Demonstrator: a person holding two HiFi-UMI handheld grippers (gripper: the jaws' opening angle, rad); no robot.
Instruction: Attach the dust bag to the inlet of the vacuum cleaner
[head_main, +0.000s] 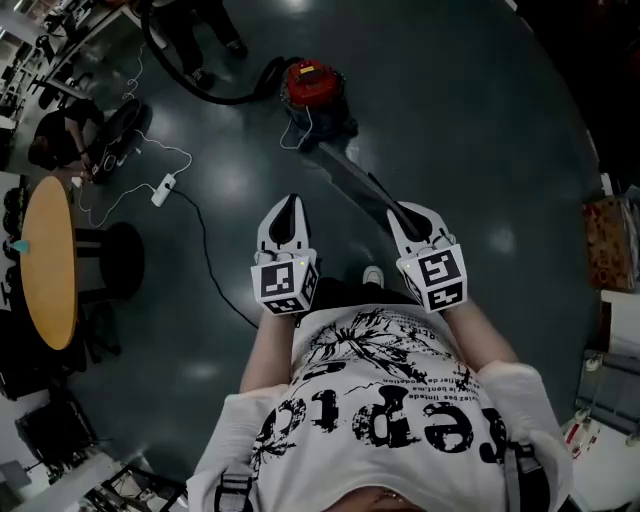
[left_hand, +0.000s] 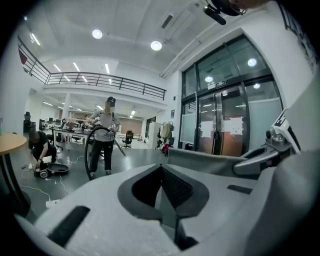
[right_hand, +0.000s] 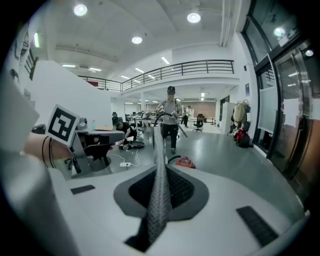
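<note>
The red vacuum cleaner (head_main: 314, 92) stands on the dark floor ahead of me; in the right gripper view the vacuum cleaner (right_hand: 186, 161) is small and far off. My right gripper (head_main: 403, 214) is shut on the grey dust bag (head_main: 345, 176), a flat sheet reaching out towards the vacuum. That bag (right_hand: 159, 200) runs edge-on between the right gripper's (right_hand: 161, 169) jaws. My left gripper (head_main: 287, 205) is held beside it, shut and empty. In the left gripper view, the left gripper (left_hand: 161, 168) shows closed jaws, with the bag (left_hand: 210, 160) to its right.
A round wooden table (head_main: 50, 262) stands at the left. A white power strip (head_main: 163, 188) and cables lie on the floor. One person (head_main: 60, 140) crouches at the upper left, another (right_hand: 170, 117) stands with a black hose. Boxes (head_main: 610, 240) sit at the right edge.
</note>
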